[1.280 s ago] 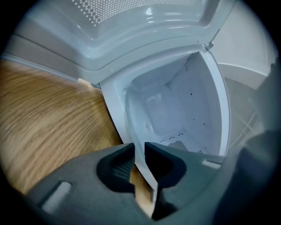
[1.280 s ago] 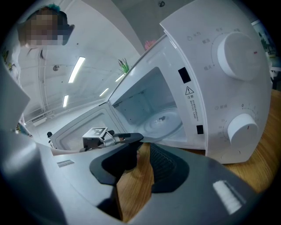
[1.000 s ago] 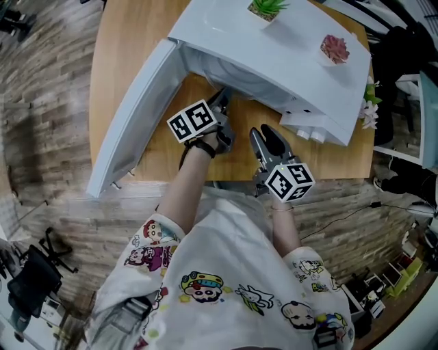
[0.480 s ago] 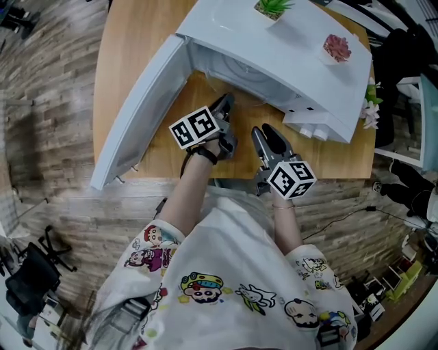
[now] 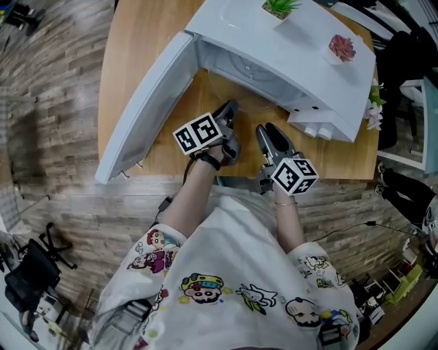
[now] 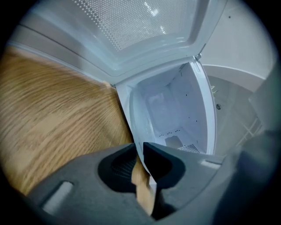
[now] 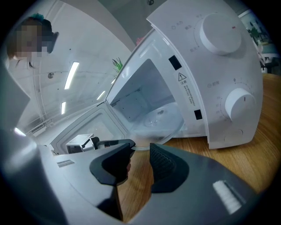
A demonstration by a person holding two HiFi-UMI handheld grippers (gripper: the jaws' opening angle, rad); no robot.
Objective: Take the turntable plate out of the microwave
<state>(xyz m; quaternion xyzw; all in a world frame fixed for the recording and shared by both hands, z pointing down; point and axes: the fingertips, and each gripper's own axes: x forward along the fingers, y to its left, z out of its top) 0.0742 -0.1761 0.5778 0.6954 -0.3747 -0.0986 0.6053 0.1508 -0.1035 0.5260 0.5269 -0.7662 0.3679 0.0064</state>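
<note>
The microwave (image 5: 294, 48) roof hides most of its cavity in the head view; the frame's upper edge crops the green potted plant (image 5: 279, 7).

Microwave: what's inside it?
A clear glass turntable plate, its rim poking out the open front. Nothing else shows; the cavity's right side is hidden behind the control panel.

The right gripper (image 7: 141, 149) fills 6 o'clock, its jaws apart with only bare table (image 7: 239, 165) showing between them. Just past the tips, toward 12 o'clock, the clear plate (image 7: 160, 121) juts out of the microwave (image 7: 206, 74). The microwave leans across the view, its door (image 7: 85, 127) swung open at 9 o'clock. Two knobs (image 7: 219, 33) sit on its panel at 1 and 3 o'clock. The left gripper (image 7: 115, 143) reaches the plate's near rim from 9 o'clock; whether it grips cannot be told here.
</note>
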